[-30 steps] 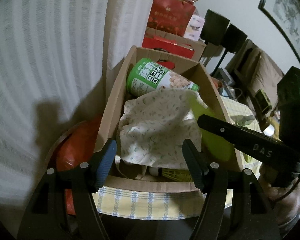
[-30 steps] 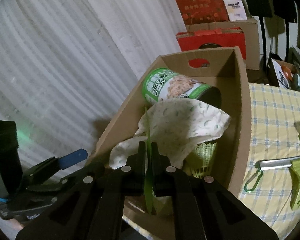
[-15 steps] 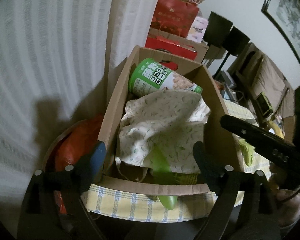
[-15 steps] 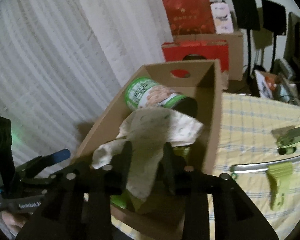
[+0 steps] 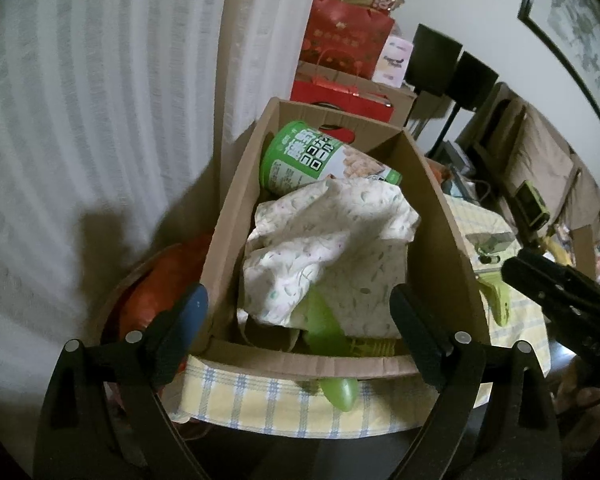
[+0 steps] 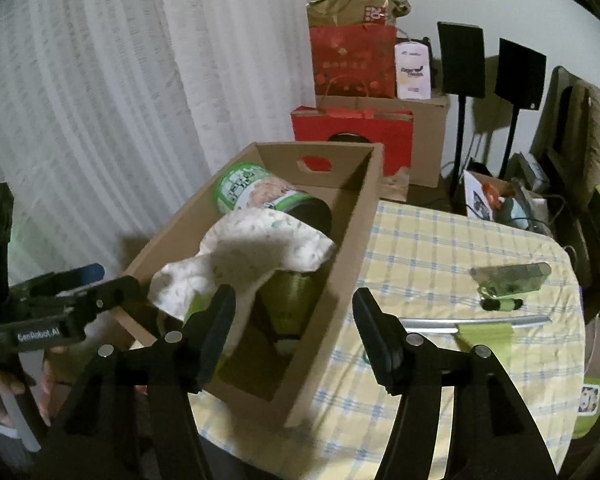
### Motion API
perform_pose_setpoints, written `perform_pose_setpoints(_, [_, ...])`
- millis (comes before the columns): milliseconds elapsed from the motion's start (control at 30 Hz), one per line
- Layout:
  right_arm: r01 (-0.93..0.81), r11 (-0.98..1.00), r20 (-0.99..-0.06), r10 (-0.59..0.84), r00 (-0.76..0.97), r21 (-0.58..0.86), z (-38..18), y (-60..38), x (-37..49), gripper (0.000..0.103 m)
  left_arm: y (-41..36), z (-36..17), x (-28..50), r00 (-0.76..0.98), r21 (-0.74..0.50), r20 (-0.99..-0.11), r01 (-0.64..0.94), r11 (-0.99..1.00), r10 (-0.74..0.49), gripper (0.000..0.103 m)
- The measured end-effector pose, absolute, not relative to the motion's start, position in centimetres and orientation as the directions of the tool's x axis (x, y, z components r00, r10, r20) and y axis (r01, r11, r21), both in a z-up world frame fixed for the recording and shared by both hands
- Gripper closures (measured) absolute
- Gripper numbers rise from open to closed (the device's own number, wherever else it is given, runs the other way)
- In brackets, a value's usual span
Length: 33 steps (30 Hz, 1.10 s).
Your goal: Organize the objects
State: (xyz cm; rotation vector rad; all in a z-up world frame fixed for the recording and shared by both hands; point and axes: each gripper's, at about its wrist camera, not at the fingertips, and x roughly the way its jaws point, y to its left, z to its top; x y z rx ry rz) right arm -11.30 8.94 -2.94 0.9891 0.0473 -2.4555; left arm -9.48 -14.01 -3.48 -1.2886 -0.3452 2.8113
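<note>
Right gripper, jaws opening with nothing between them, is hanging over the cardboard box, nearer than the wide, empty left gripper to the green clip lying crosswise to its right.

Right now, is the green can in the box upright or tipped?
Tipped: the green can lies on its side at the cardboard box's far end.

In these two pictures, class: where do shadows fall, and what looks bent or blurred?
Left wrist view: a dark shadow on the curtain, whose folds bow with the lens. Right wrist view: a shadow across the patterned cloth; the tablecloth checks curve, slightly soft.
</note>
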Motion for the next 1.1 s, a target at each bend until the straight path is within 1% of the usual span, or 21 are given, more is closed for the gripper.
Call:
perform_pose_setpoints(167, [0.416, -0.899, -0.654, -0.396, -0.644, 0.135, -2.8, 11.2, -10.9, 0.029, -13.3, -3.3, -9.0, -0.665, -0.228, -0.732, 0.034, -0.973, 0.149, 0.012])
perform_pose_setpoints(267, [0.388, -0.913, -0.654, -0.372, -0.659, 0.128, -2.8, 12.8, -10.9, 0.025, -11.9, -3.0, -8.9, -0.668, -0.237, -0.721, -0.017, -0.971, 0.187, 0.012])
perform_pose_setpoints(333, [0.364, -0.924, -0.655, -0.348, -0.671, 0.117, -2.8, 14.0, -10.9, 0.025, -11.0, -3.0, -8.9, -0.66, -0.246, -0.722, -0.038, -0.969, 0.209, 0.012])
perform_pose_setpoints(433, [0.341, -0.932, -0.66, -0.332, -0.674, 0.12, -3.1, 15.5, -11.0, 0.025, -9.5, -3.2, -9.1, -0.645, -0.261, -0.726, -0.061, -0.963, 0.238, 0.012])
perform_pose_setpoints(767, [0.249, -0.956, -0.667, -0.288, -0.687, 0.156, -3.6, 20.9, -11.1, 0.025, -3.3, -3.2, -9.9, -0.617, -0.221, -0.74, -0.155, -0.963, 0.269, 0.012])
perform_pose_setpoints(967, [0.214, -0.961, -0.673, -0.276, -0.686, 0.176, -4.2, 23.6, -11.1, 0.025, -0.9, -3.1, -10.7, -0.59, -0.261, -0.741, -0.187, -0.947, 0.321, 0.012])
perform_pose_setpoints(1033, [0.218, -0.958, -0.679, -0.287, -0.675, 0.188, -4.7, 23.7, -11.2, 0.027, -0.5, -3.0, -10.8, -0.592, -0.267, -0.738, -0.186, -0.946, 0.325, 0.012])
perform_pose_setpoints(1100, [0.227, -0.952, -0.69, -0.305, -0.657, 0.204, -5.3, 23.4, -11.6, 0.032, -0.4, -2.8, -11.0, -0.594, -0.272, -0.735, -0.182, -0.945, 0.326, 0.012])
